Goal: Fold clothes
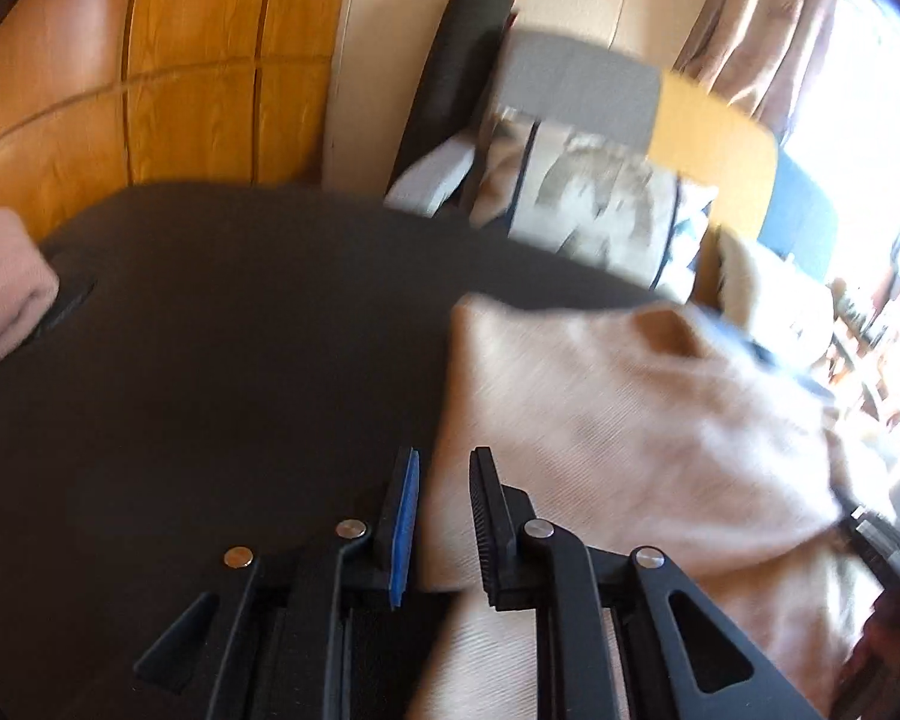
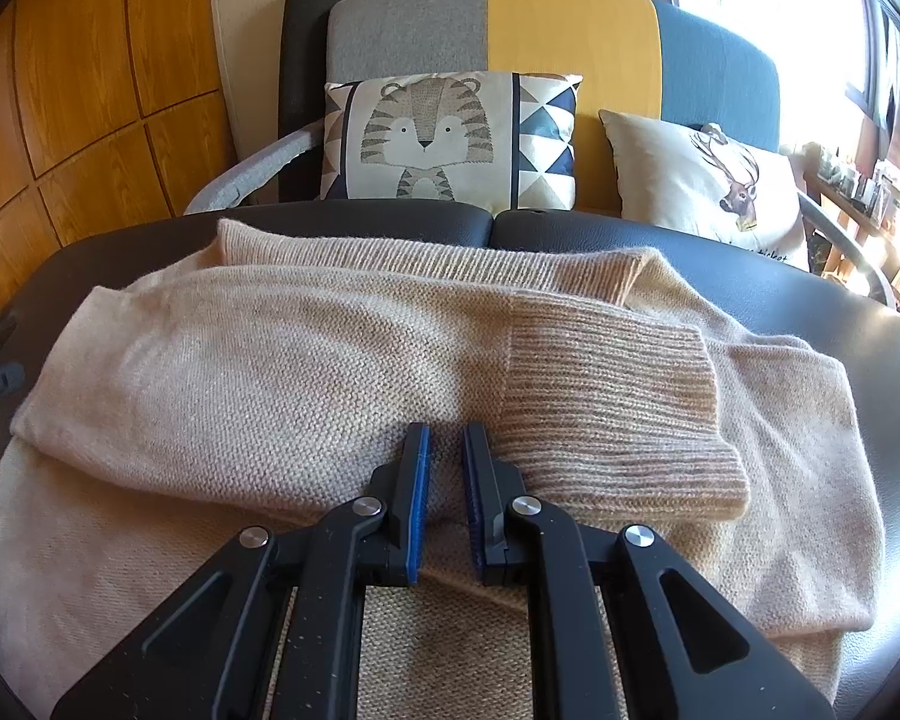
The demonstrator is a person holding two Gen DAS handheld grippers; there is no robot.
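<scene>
Before "ticket" pillow (image 2: 678, 180), right tool (image 2: 446, 441) tight on sweater (image 2: 258, 360), left tool (image 1: 445, 459) narrowly agape.

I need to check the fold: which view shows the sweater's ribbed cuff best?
The right wrist view: the ribbed cuff lies sharp and whole across the beige sweater. The left wrist view is blurred, showing only plain knit, no cuff I can make out.

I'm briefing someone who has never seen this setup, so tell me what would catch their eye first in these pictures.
The big cream knitted sweater spreads over the dark leather surface, a ribbed cuff folded across its middle. Behind it, a tiger-print cushion and a stag-print cushion lean on the grey, yellow and blue sofa. The right gripper sits low over the knit.
</scene>
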